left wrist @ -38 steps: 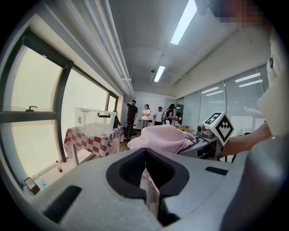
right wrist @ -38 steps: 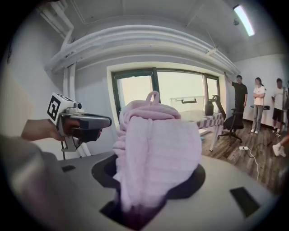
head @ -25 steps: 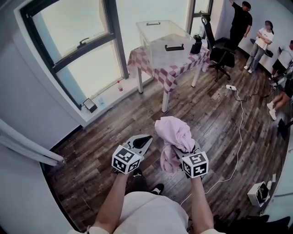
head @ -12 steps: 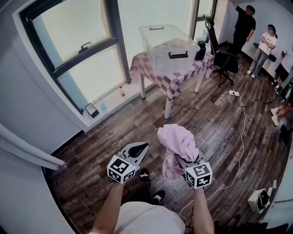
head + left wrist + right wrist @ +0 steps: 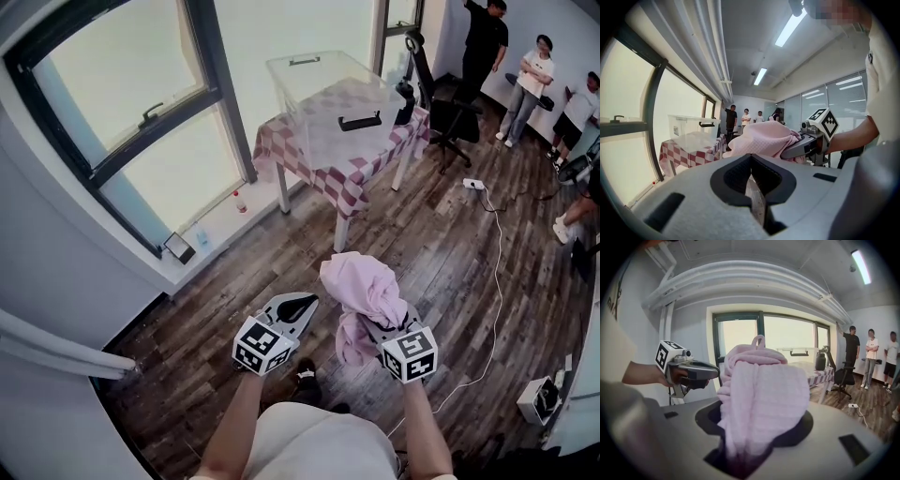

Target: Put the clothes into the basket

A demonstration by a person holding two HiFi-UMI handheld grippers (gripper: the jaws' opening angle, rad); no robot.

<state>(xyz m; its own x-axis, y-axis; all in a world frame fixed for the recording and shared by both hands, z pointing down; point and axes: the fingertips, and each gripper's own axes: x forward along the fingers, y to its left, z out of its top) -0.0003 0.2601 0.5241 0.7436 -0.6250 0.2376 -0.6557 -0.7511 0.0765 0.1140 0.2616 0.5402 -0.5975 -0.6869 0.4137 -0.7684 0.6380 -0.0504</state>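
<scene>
A crumpled pink cloth [image 5: 361, 286] hangs over my right gripper [image 5: 380, 328], which is shut on it; in the right gripper view the cloth [image 5: 761, 394] fills the jaws and hides the fingertips. My left gripper [image 5: 307, 299] is held beside it on the left, shut and empty, its jaws [image 5: 751, 159] meeting at the tip. Both are above the wooden floor, well short of the table. The basket is a clear plastic box [image 5: 323, 89] standing on the checkered table [image 5: 361, 164] ahead.
A black jug [image 5: 405, 97] stands on the table's right end. An office chair [image 5: 450, 103] and several people [image 5: 525, 75] are at the back right. A power strip with its cable [image 5: 473, 184] lies on the floor. Windows [image 5: 141, 122] line the left wall.
Both grippers have moved forward across the floor toward the table, the pink cloth still in the right one. The left gripper has stayed shut and empty.
</scene>
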